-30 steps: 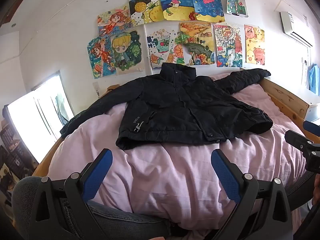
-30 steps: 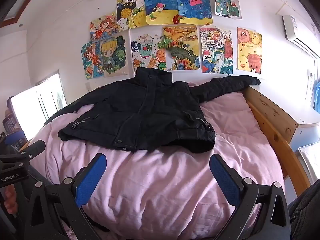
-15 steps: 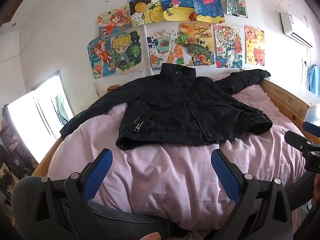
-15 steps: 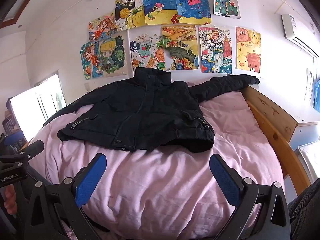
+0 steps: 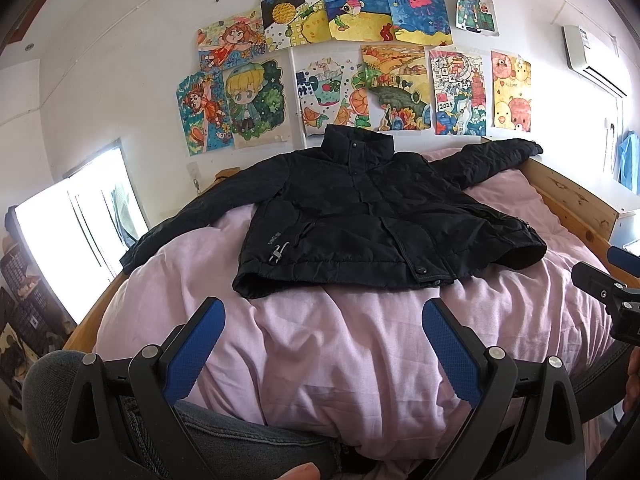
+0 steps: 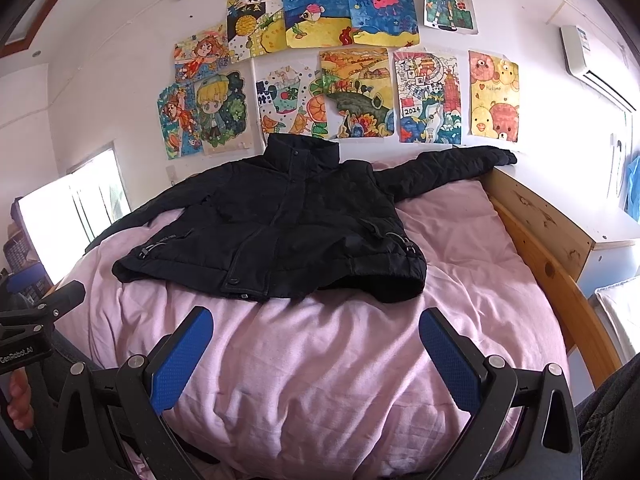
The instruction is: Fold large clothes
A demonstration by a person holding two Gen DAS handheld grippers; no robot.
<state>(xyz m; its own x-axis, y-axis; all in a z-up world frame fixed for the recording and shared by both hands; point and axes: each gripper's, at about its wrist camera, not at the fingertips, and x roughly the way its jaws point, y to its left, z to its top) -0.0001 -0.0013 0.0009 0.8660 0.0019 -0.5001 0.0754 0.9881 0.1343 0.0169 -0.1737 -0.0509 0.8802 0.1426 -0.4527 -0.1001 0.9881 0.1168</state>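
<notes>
A black padded jacket (image 5: 360, 216) (image 6: 288, 232) lies front-up and spread flat on a pink duvet (image 5: 352, 344) (image 6: 320, 360), collar toward the wall, both sleeves stretched out sideways. My left gripper (image 5: 324, 316) hovers open above the duvet, short of the jacket's hem, nothing between its blue pads. My right gripper (image 6: 316, 324) is open as well, at the same distance from the hem, and empty. Each gripper shows at the edge of the other's view.
A wooden bed frame (image 6: 552, 248) runs along the right side, with a white cabinet (image 6: 616, 236) beyond it. Drawings (image 5: 360, 64) cover the wall behind the bed. A bright window (image 5: 72, 232) is at the left. A person's denim-clad leg (image 5: 224, 440) rests at the near edge.
</notes>
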